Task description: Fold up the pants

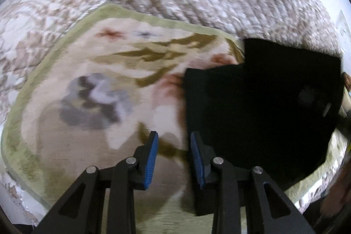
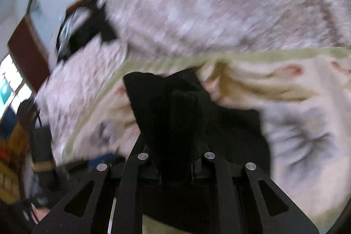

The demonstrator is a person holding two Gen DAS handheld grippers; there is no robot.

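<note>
black pants (image 1: 261,106) at right edge of flowered blanket (image 1: 92,84), bare blanket leftward; left gripper (image 1: 174,159) released, nothing between blue pads (image 1: 151,159) — right gripper (image 2: 175,152) clenched on bunched pants cloth, fingertips hidden; both views motion-blurred.

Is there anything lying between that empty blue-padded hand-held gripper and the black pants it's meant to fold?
Nothing visible does. The left hand-held gripper hangs open over the flowered blanket, and the black pants lie right beside it to the picture's right, with only bare blanket between. The right hand-held gripper already grips pants fabric.
</note>
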